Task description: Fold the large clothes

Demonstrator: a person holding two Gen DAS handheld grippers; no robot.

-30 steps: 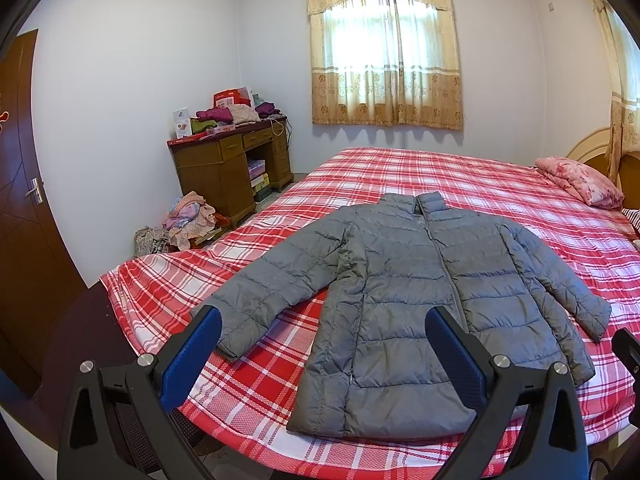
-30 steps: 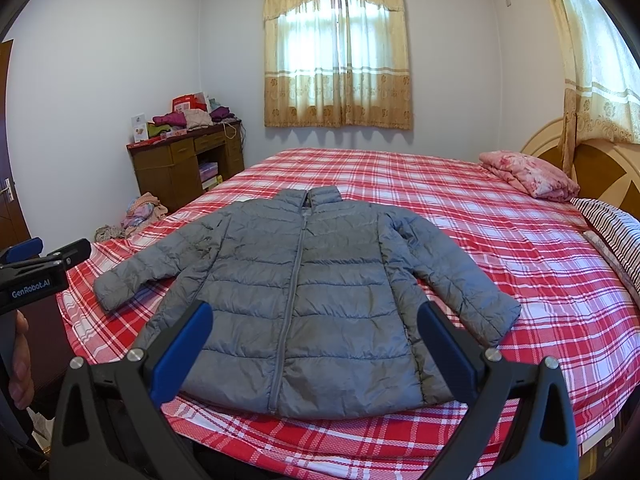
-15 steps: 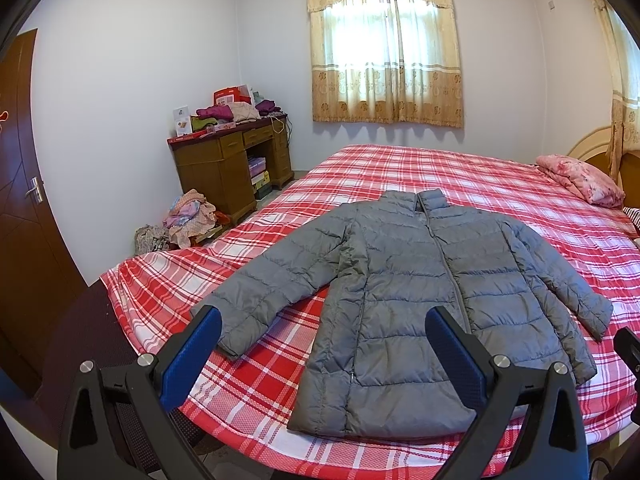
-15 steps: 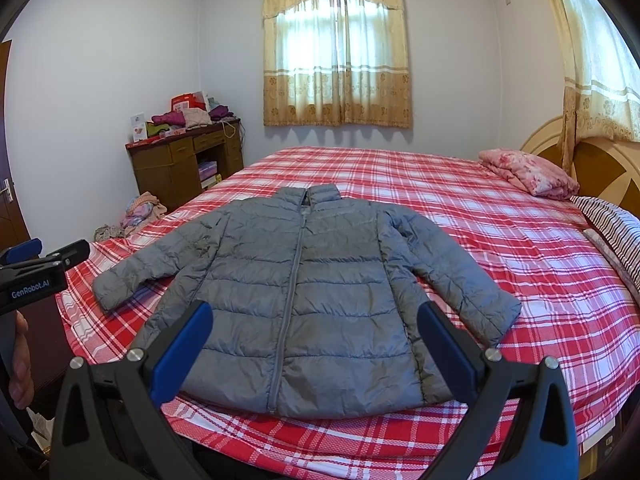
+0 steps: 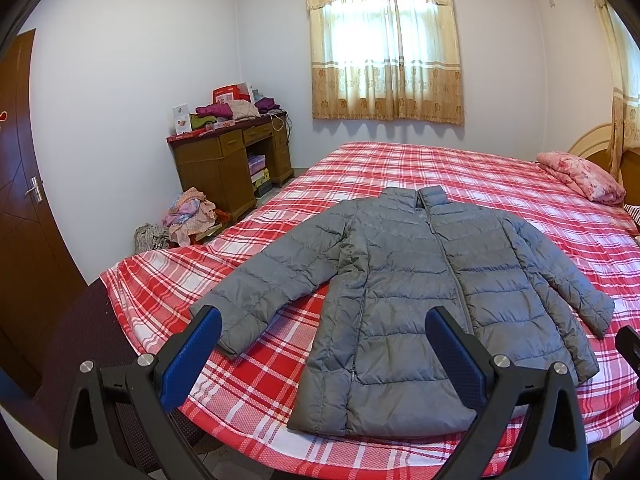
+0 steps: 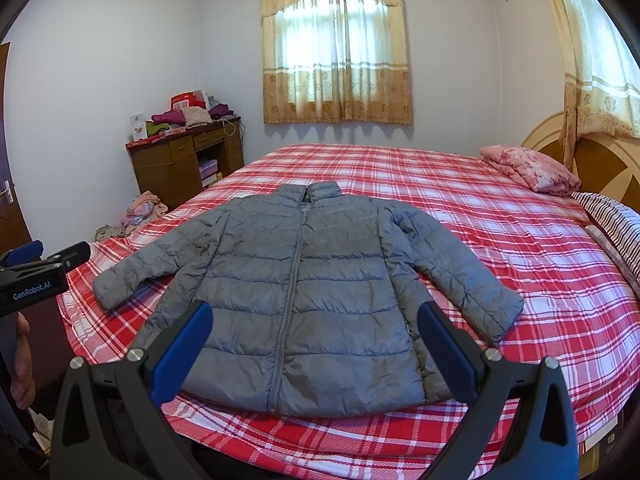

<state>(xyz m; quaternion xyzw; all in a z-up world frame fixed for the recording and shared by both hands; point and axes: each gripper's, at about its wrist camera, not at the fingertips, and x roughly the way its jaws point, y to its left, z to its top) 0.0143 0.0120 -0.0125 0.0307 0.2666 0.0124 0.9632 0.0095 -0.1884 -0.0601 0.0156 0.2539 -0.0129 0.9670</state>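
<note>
A grey puffer jacket (image 5: pixel 420 292) lay flat on the red checked bed cover (image 5: pixel 460 176), front side up and zipped, with the collar pointing to 12 o'clock. Its two sleeves were spread out, toward 8 o'clock and toward 4 o'clock. The left gripper (image 5: pixel 322 352) was above the near edge of the bed with its jaws wide apart, not touching the jacket. At 10 o'clock stood a wooden desk (image 5: pixel 228 164) with clothes on it. At 2 o'clock lay a pink pillow (image 5: pixel 580 174).
</note>
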